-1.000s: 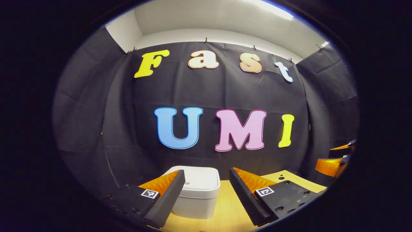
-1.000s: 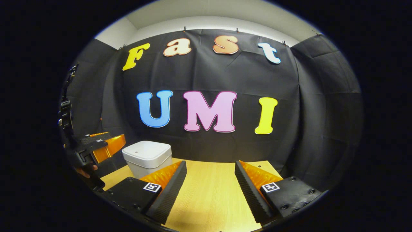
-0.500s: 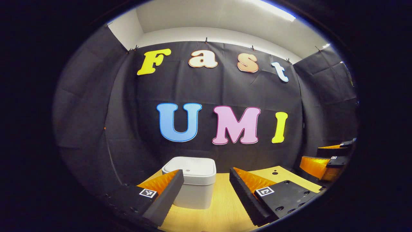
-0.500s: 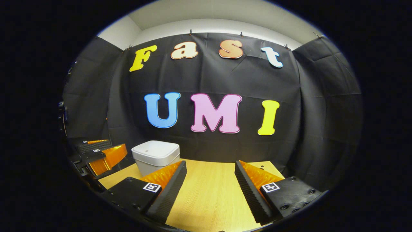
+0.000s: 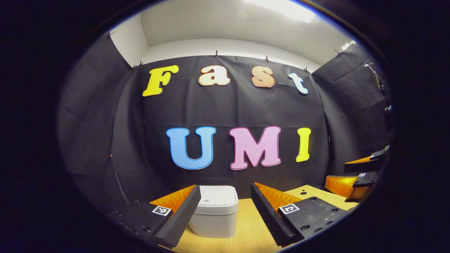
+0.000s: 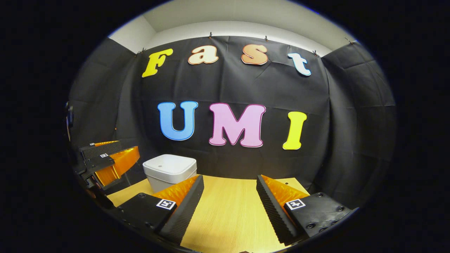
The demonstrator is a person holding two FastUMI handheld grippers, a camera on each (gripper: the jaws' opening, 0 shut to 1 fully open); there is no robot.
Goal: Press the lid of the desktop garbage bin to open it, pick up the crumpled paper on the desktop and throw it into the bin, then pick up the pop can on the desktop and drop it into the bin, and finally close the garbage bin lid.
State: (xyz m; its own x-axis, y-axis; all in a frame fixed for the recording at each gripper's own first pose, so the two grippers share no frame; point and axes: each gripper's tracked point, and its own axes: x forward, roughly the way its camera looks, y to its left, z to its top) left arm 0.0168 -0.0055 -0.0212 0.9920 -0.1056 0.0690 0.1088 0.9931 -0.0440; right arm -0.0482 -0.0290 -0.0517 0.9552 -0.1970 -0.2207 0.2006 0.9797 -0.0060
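A white square garbage bin (image 5: 215, 212) with its lid down stands on the wooden desktop (image 5: 246, 232), just ahead of my left gripper (image 5: 225, 193), which is open and empty. In the right gripper view the bin (image 6: 170, 170) sits at the back left of the desktop (image 6: 228, 211). My right gripper (image 6: 230, 182) is open with nothing between its fingers. The left gripper (image 6: 105, 160) appears at the far left of that view, beside the bin. The right gripper (image 5: 358, 175) shows at the right edge of the left gripper view.
The black cloth wall rises right behind the bin and closes the desktop's far edge. A small dark hole (image 5: 302, 192) marks the desktop near its back right corner. Bare wood (image 6: 232, 196) lies between my right gripper's fingers.
The left gripper view has tilted upward, so the bin sits lower in it and partly behind the left finger. The right gripper has barely shifted.
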